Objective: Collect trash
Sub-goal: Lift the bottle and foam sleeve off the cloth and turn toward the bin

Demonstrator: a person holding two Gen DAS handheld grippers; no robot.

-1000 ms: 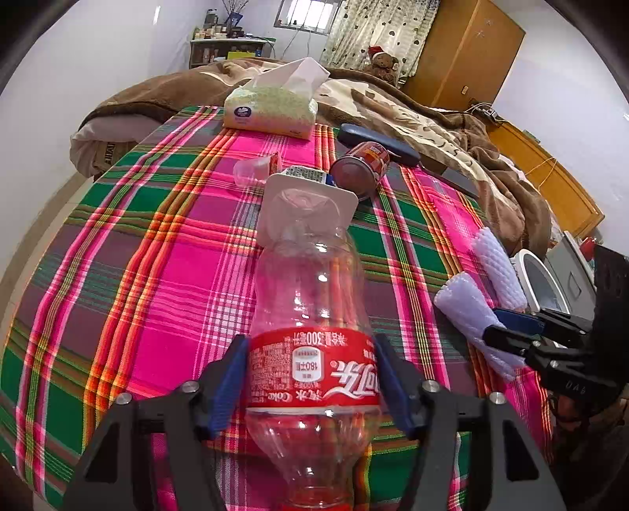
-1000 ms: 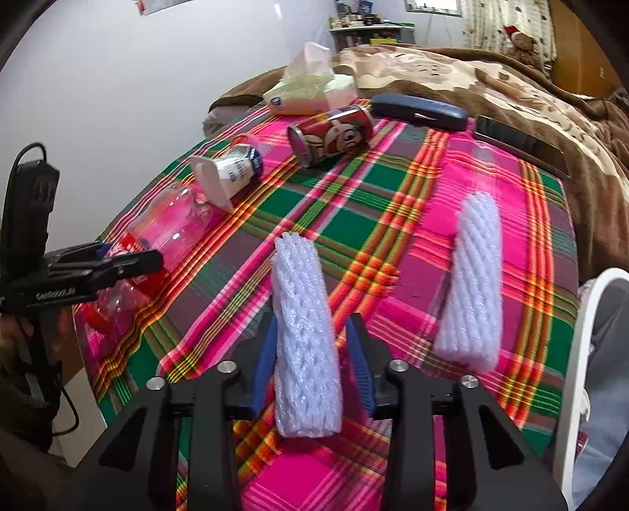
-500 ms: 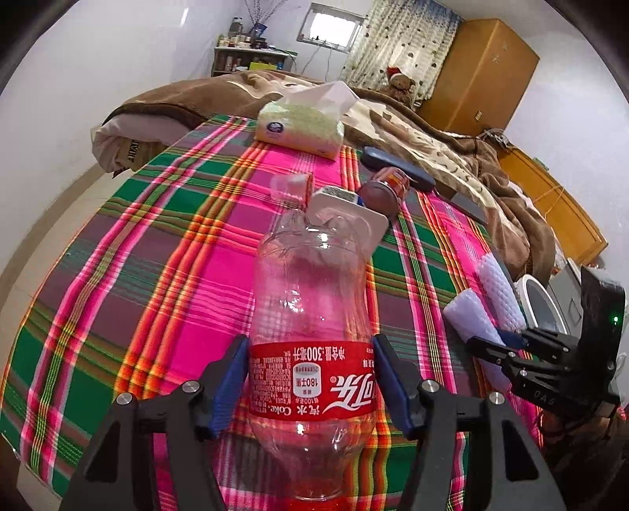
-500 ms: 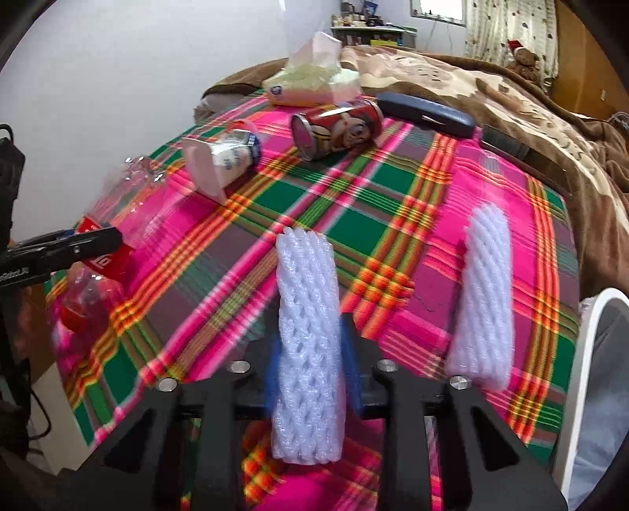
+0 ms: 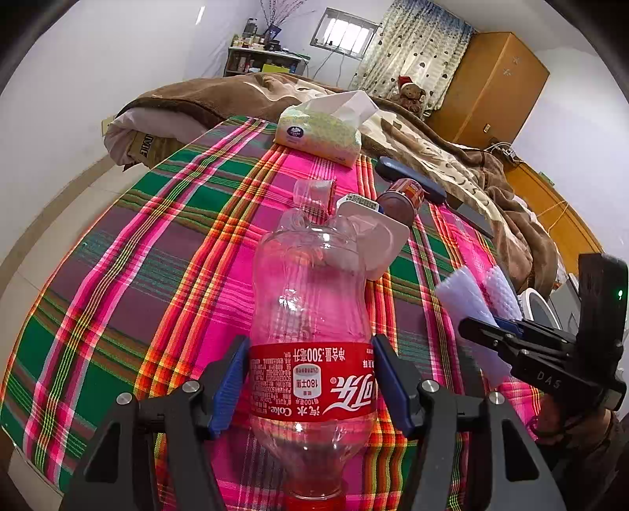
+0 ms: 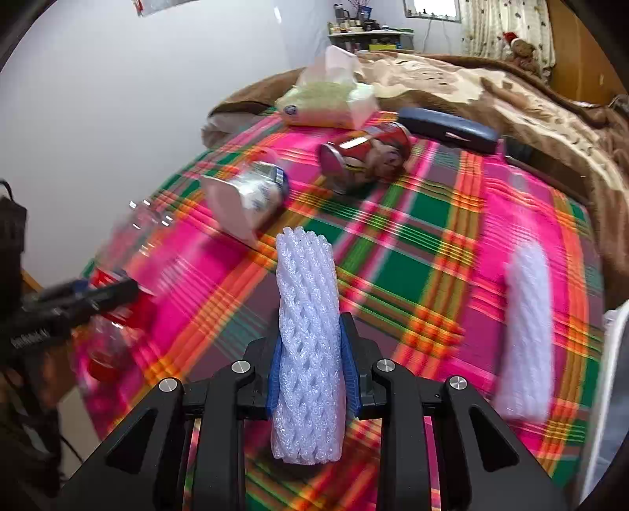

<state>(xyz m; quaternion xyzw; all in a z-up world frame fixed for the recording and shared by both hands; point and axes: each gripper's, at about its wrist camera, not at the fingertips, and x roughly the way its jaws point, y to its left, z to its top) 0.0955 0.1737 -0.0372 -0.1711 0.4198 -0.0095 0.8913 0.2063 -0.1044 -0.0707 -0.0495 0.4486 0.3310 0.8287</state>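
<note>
You have the left gripper pinching the empty cola bottle at its label band, and the right gripper squeezing the white foam net sleeve mid-length, both lifted clear of the plaid cloth, presumably for binning.

- We are in a home bedroom: a bed under a rumpled brown blanket.
- We see a wooden wardrobe, patterned curtains by a small barred window, and a teddy bear.
- A cluttered shelf lines the far wall.
</note>
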